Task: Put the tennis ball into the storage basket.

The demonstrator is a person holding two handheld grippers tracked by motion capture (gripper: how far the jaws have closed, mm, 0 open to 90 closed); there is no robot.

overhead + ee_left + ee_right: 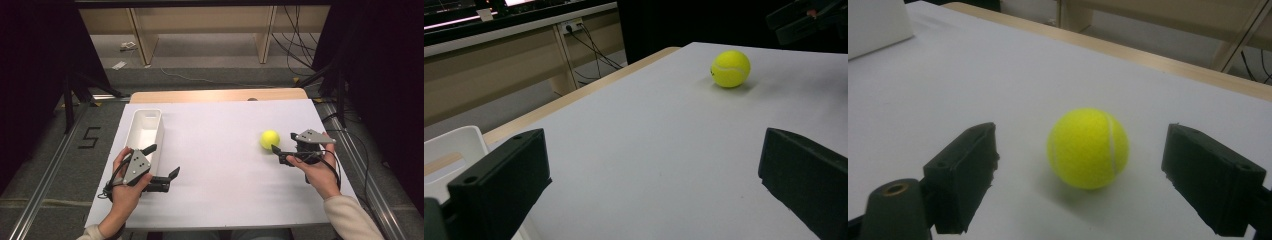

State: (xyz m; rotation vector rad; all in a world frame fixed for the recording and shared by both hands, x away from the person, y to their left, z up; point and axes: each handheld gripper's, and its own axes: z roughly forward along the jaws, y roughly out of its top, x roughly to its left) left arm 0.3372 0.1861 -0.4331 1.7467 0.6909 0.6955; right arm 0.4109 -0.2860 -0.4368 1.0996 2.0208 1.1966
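Ball [1088, 148] sits near the table's [215, 165] right edge, just ahead of the wide-open right gripper [1080, 172], maybe not yet between its jaws; left gripper [161, 162], open too, is far off.

Premises present as a laboratory recording bay: table [220, 165] under white sheeting, black curtains [35, 60] on both sides, metal floor rails [47, 175], loose cables [300, 45] (untidy), floor marking "5" [90, 137].

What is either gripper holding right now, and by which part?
Nothing is held. The right gripper is open with the tennis ball sitting on the table between and just ahead of its jaws, untouched. The left gripper is open too.
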